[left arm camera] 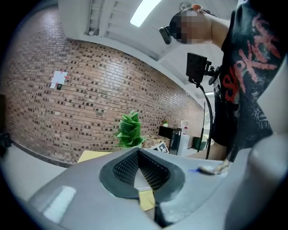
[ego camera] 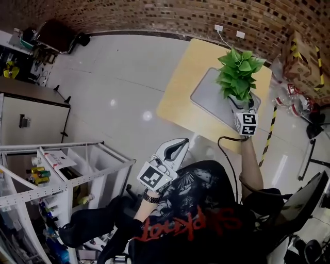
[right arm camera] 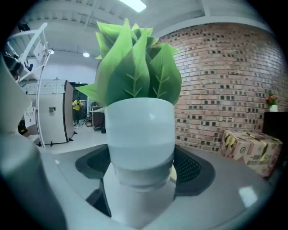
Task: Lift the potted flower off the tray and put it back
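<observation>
The potted flower (ego camera: 236,77), green leaves in a white pot (right arm camera: 140,134), is held between the jaws of my right gripper (ego camera: 240,106). The right gripper (right arm camera: 141,167) is shut on the lower part of the pot, whose black pads press on both sides. The pot hangs upright over the near right part of the grey tray (ego camera: 206,88) on the yellow table (ego camera: 178,90). My left gripper (ego camera: 181,144) stays low near the person's body, off the table, shut with nothing between its pads (left arm camera: 128,166). It faces the plant (left arm camera: 129,130) from a distance.
A white wire shelf rack (ego camera: 67,170) with bottles stands at the lower left. A white cabinet (ego camera: 31,116) is at the left. Cardboard boxes (ego camera: 304,59) and a yellow-black striped post (ego camera: 269,135) lie right of the table. A brick wall (ego camera: 170,15) runs behind it.
</observation>
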`<state>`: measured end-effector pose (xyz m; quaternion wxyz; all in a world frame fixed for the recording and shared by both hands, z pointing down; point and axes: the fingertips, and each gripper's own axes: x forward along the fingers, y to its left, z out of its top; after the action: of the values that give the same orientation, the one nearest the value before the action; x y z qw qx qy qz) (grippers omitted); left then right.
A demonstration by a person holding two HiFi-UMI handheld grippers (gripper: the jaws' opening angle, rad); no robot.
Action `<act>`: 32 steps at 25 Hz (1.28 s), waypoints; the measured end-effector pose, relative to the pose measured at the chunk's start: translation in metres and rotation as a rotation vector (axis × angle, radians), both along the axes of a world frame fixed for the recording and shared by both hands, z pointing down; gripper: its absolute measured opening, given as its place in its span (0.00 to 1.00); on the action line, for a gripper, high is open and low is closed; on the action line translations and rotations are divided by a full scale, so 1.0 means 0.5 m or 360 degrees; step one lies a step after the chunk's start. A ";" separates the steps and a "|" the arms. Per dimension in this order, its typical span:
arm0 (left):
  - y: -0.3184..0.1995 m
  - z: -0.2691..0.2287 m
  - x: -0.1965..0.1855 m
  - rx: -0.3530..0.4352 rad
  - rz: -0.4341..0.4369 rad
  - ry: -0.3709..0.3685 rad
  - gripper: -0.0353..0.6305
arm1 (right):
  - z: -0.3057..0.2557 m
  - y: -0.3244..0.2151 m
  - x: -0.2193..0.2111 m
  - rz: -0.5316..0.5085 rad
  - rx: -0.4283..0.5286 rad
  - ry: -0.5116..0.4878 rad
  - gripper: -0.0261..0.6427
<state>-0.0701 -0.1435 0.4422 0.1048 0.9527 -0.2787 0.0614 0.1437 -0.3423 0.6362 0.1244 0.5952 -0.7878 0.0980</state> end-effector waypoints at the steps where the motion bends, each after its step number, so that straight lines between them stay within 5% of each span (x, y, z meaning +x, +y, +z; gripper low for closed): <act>1: -0.005 -0.005 0.002 0.0003 -0.0016 0.0023 0.06 | -0.009 0.002 0.007 0.0005 0.0022 -0.0016 0.70; 7: -0.017 -0.005 -0.005 -0.0035 -0.0085 0.0041 0.06 | -0.008 0.007 0.017 -0.0006 0.0067 -0.0065 0.69; 14: -0.022 0.016 -0.017 -0.0102 -0.0183 -0.0044 0.06 | 0.269 0.009 0.004 -0.0024 -0.0312 -0.0050 0.69; 19: -0.026 0.034 -0.023 -0.0125 -0.0259 -0.0063 0.06 | 0.274 0.020 -0.009 -0.0090 -0.0270 -0.0017 0.68; 25: -0.027 0.030 -0.021 -0.0109 -0.0245 -0.0049 0.06 | 0.280 0.067 0.021 0.0018 -0.0306 -0.0104 0.68; 32: -0.036 0.009 0.000 -0.0042 -0.0177 0.0016 0.06 | 0.283 0.108 0.026 -0.0105 -0.0510 0.0094 0.69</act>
<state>-0.0701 -0.1617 0.4468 0.1218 0.9346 -0.3297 0.0544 0.1566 -0.2884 0.7778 0.2440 0.5442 -0.7772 0.2007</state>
